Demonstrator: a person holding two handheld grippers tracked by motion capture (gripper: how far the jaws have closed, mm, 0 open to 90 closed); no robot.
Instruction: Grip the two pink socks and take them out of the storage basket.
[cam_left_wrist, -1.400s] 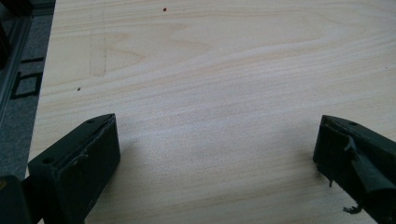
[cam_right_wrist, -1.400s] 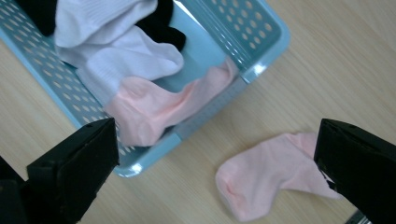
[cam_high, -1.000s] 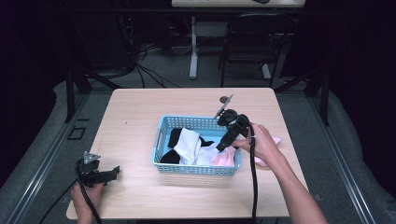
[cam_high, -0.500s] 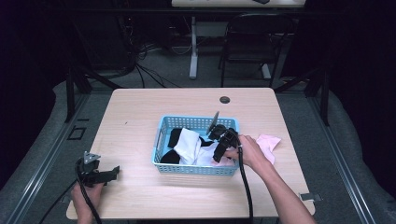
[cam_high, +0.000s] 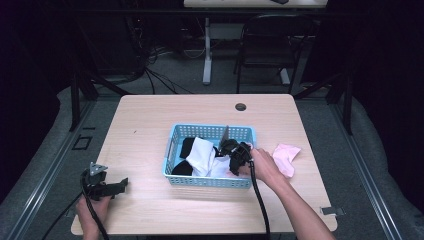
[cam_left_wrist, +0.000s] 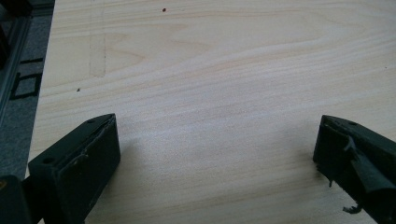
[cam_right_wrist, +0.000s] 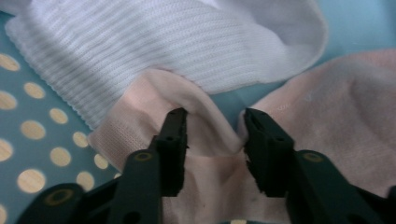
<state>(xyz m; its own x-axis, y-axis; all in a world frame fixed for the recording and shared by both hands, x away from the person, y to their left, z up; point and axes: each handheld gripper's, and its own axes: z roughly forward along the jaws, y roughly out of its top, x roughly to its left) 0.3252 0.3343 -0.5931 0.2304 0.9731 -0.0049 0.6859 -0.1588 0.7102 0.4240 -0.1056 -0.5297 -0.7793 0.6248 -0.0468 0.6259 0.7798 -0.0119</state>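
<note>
**Pink sock pinched in the blue basket**

A dark room is seen around a pale wooden worktop (cam_high: 150, 125), with a black chair (cam_high: 265, 40) and tangled cables on the grey floor behind it. No brand, label or writing can be read anywhere; the only pattern is a scatter of cream dots on the blue basket floor, seen in the right gripper view.

A light blue plastic basket (cam_high: 200, 181) is placed near the middle of the worktop. White and black socks (cam_high: 202, 155) are piled inside it. A second pink sock (cam_high: 286, 157) is laid flat on the worktop just to the right of the basket.

The right hand-held gripper (cam_high: 227, 150) is lowered into the right part of the basket, held by the person's right hand (cam_high: 262, 167). Its jaws have just been closing, and a raised fold of the pink sock (cam_right_wrist: 212, 135) is caught between them, with the pads pressed against the fabric on both sides. A white ribbed sock (cam_right_wrist: 177, 46) is lying just above that fold, partly over it.

The left hand-held gripper (cam_high: 117, 186) is rested at the near left corner of the worktop, well apart from the basket. Its jaws are spread wide, and only bare wood is seen between them.
</note>
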